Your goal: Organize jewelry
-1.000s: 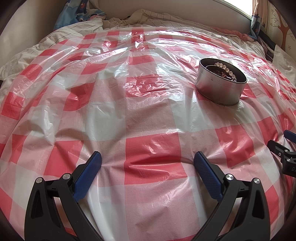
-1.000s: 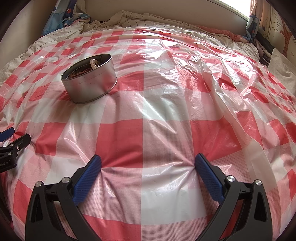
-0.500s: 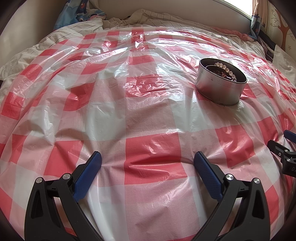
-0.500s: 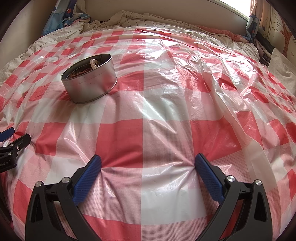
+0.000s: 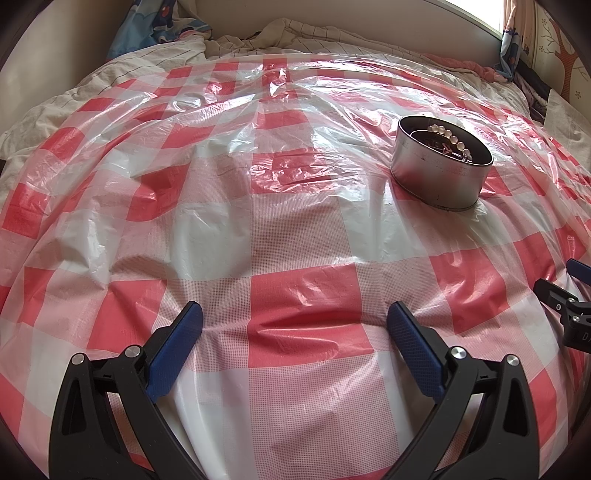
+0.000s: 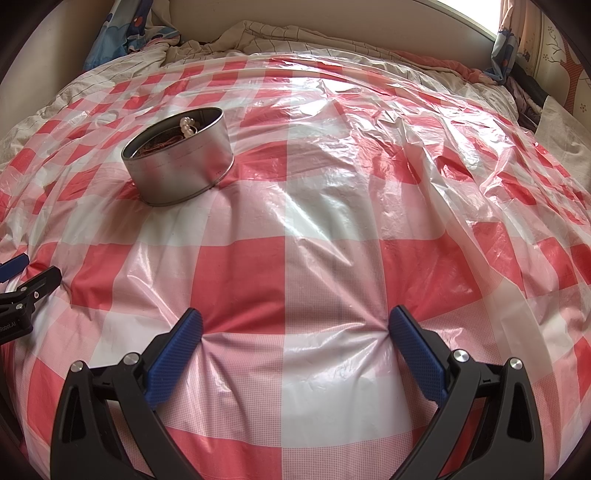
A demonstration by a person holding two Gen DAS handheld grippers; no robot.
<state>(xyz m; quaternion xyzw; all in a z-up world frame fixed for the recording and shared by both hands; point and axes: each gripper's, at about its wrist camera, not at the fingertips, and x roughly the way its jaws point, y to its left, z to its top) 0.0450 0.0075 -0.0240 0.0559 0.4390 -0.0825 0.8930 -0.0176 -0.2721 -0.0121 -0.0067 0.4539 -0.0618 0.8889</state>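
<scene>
A round silver tin point(image 5: 439, 173) sits on the red-and-white checked plastic sheet point(image 5: 295, 236), far right in the left wrist view and far left in the right wrist view point(image 6: 181, 166). It holds a pearl bead string point(image 5: 448, 138) and dark jewelry; the pearls also show in the right wrist view point(image 6: 186, 125). My left gripper point(image 5: 293, 325) is open and empty, resting low on the sheet. My right gripper point(image 6: 295, 325) is open and empty, pressing on the sheet. Each gripper shows at the edge of the other's view, the right one point(image 5: 565, 295) and the left one point(image 6: 26, 280).
The sheet covers a bed with rumpled striped bedding point(image 5: 288, 33) at the far edge. A blue patterned cloth point(image 5: 159, 26) lies at the back left. A wall and curtain point(image 6: 517, 48) stand at the back right.
</scene>
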